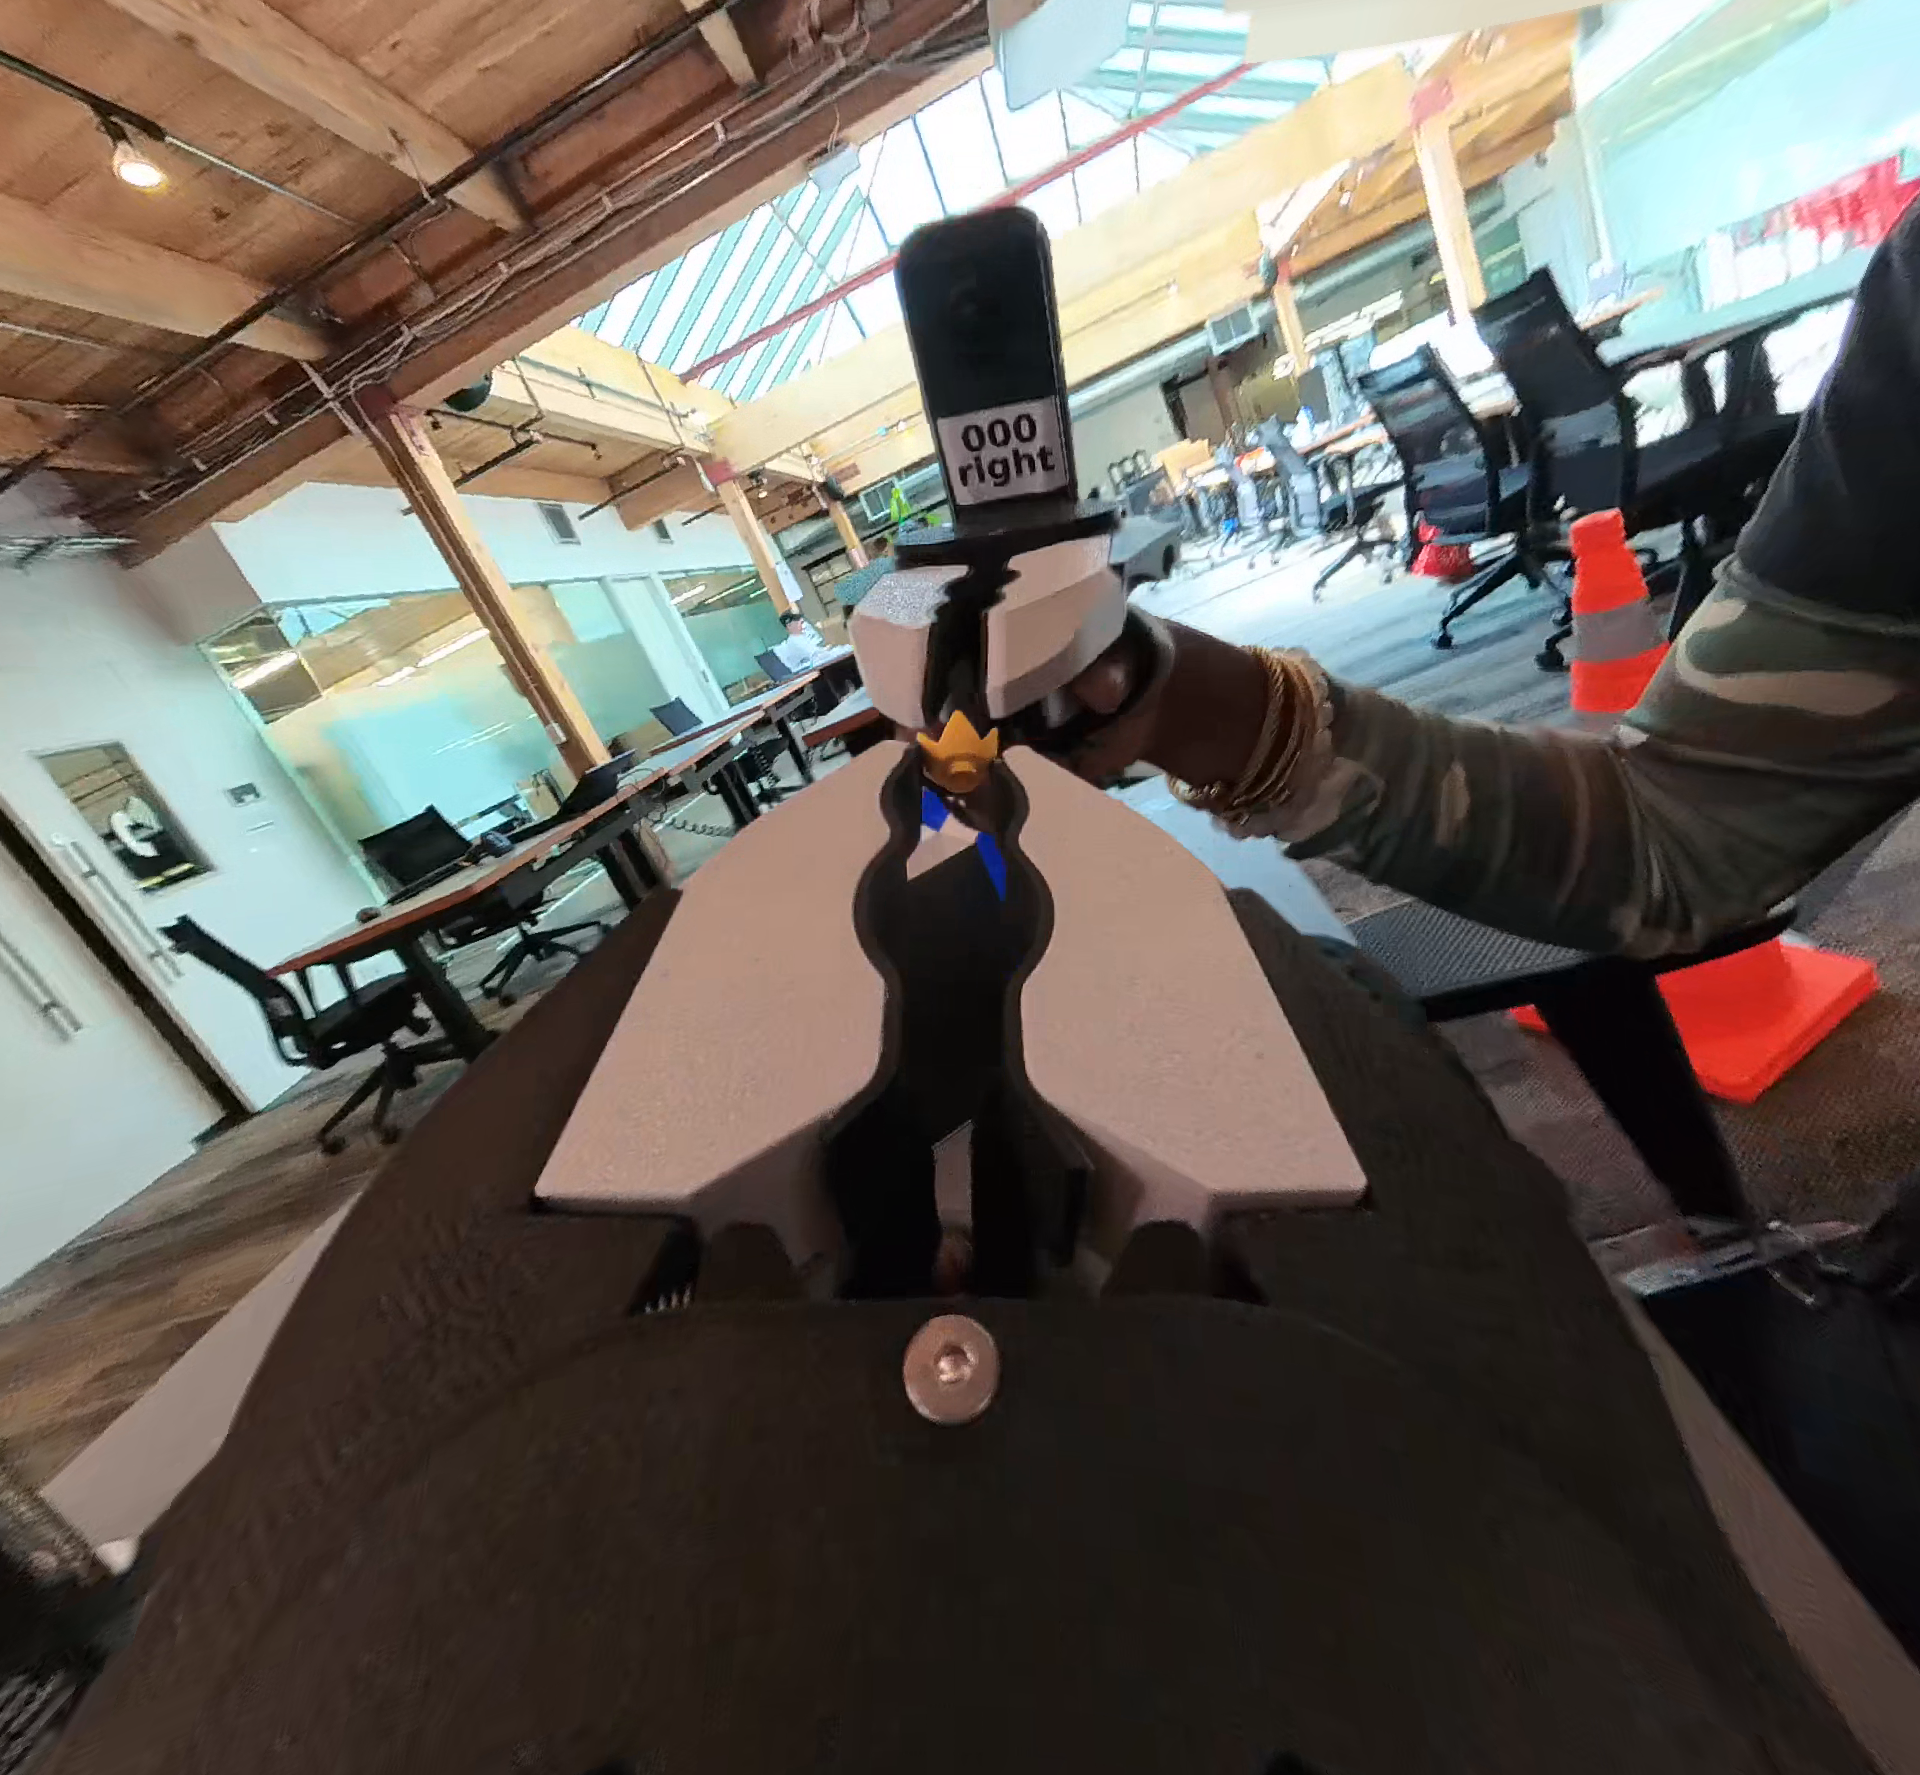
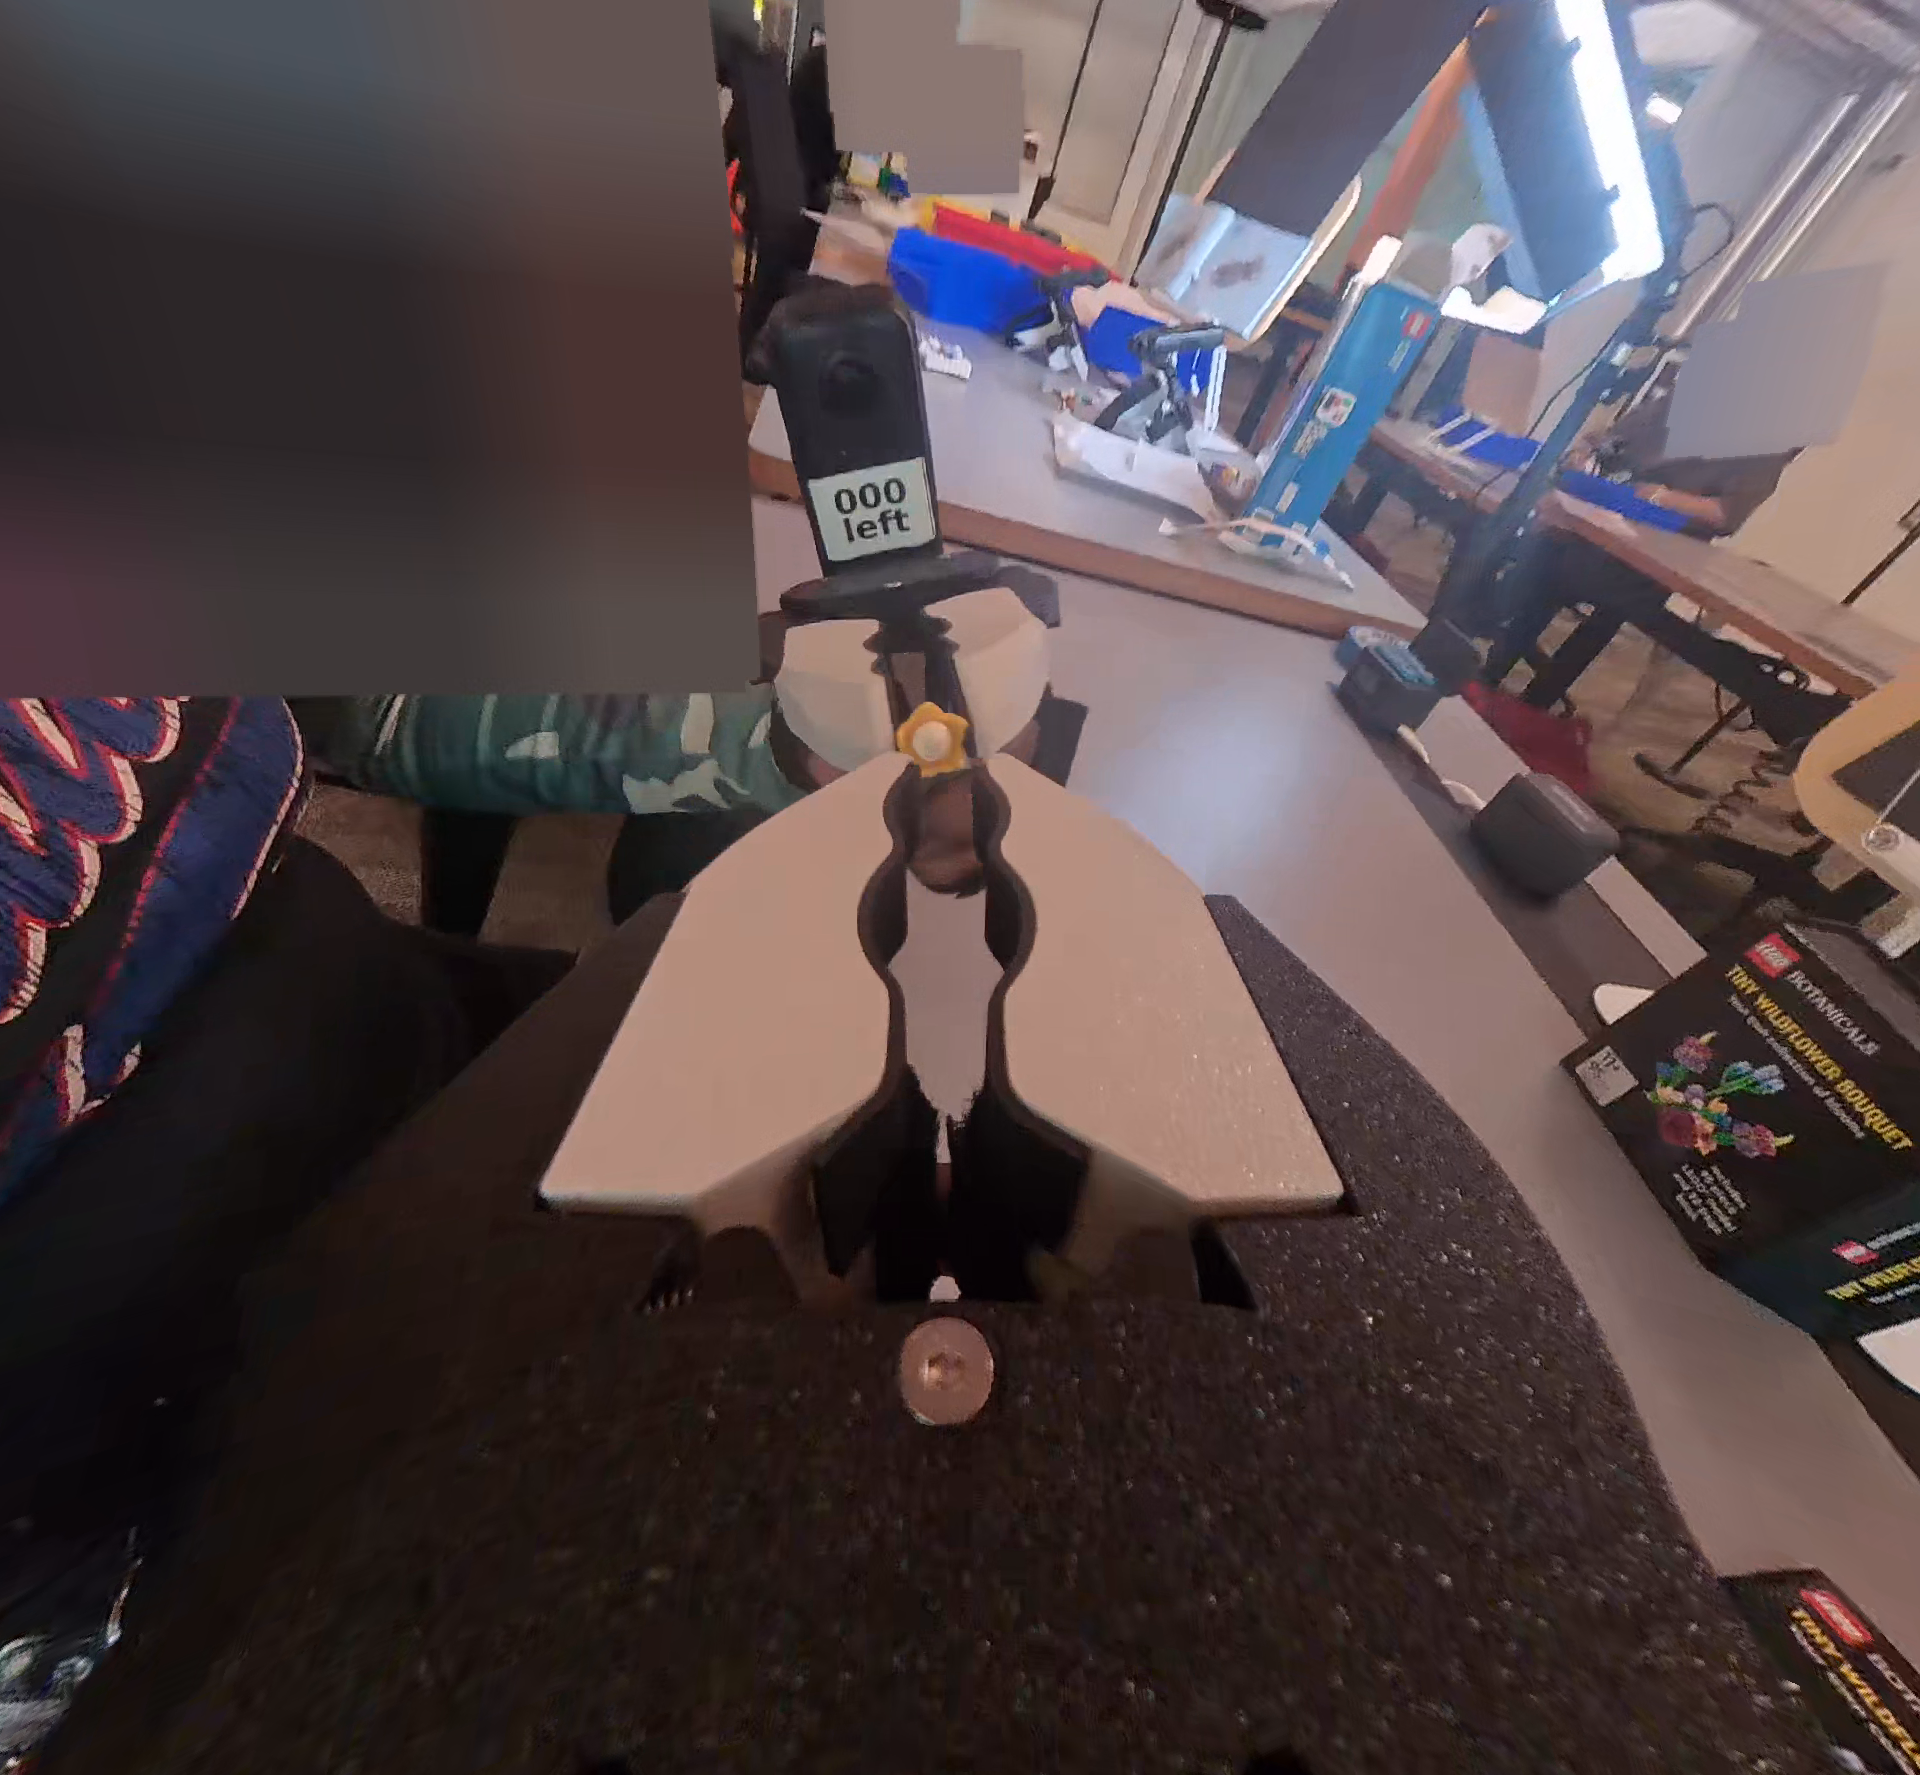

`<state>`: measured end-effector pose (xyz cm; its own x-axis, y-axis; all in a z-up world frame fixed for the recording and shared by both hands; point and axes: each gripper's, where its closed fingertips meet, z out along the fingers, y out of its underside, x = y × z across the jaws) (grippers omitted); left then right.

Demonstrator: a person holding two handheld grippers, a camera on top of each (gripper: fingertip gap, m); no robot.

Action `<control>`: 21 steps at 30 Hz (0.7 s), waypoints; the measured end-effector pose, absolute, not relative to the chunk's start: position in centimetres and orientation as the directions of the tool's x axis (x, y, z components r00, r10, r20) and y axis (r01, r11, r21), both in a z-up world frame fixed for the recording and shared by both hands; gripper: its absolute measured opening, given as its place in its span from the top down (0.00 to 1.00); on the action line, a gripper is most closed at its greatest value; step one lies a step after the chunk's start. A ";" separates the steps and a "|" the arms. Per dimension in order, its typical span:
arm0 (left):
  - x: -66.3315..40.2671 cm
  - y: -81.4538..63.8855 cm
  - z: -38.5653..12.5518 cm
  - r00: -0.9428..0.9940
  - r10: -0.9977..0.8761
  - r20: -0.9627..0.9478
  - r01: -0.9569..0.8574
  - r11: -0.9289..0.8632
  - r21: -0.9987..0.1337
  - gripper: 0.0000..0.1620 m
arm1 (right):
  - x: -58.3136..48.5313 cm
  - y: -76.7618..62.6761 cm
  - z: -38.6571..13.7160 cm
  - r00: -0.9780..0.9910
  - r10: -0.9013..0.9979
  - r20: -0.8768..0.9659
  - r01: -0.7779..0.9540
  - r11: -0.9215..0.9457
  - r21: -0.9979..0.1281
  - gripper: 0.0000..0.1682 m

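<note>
Both grippers are held in the air, tip to tip, facing each other. A small yellow flower piece [image 1: 957,755] sits between them. My left gripper [image 1: 957,783] is shut and pinches the piece by its base, with the petals pointing away from it. My right gripper [image 2: 932,776] is shut, and its tips meet the open face of the flower piece [image 2: 932,738], which has a white centre. I cannot tell whether the right one grips it. The right gripper [image 1: 961,712] shows opposite in the left wrist view, held by a hand with gold bangles [image 1: 1273,728]. The left gripper [image 2: 914,686] shows opposite in the right wrist view.
A grey table [image 2: 1195,769] lies below, with black boxes bearing a flower picture [image 2: 1766,1102] at the right, a small dark case [image 2: 1543,837] and a tall blue box [image 2: 1340,406]. A lit light panel [image 2: 1579,115] stands behind. Orange cones [image 1: 1605,624], office chairs [image 1: 1507,437] and desks [image 1: 499,873] fill the room. Less than 4 cm separates the two grippers' tips.
</note>
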<state>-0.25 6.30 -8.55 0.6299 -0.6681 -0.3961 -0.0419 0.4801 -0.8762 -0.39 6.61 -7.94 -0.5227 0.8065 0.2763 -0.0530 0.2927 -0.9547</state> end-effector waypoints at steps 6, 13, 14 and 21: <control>0.0 6.7 -9.2 0.633 -0.601 -0.488 -0.166 0.510 -0.844 0.92 | -1.0 6.1 -8.8 -0.548 0.808 0.218 0.008 0.265 -0.964 0.96; -0.2 7.0 -9.6 0.626 -0.534 -0.568 -0.296 0.511 -0.807 0.92 | -1.3 6.6 -9.6 -0.520 0.821 0.236 0.051 0.305 -0.951 0.96; -0.2 7.0 -9.6 0.620 -0.522 -0.586 -0.320 0.513 -0.796 0.92 | -1.2 6.6 -9.6 -0.525 0.819 0.230 0.054 0.301 -0.952 0.96; -0.8 7.3 -9.1 0.596 -0.328 -0.733 -0.513 0.547 -0.662 0.92 | -1.0 6.5 -8.7 -0.580 0.814 0.030 0.080 0.094 -0.992 0.97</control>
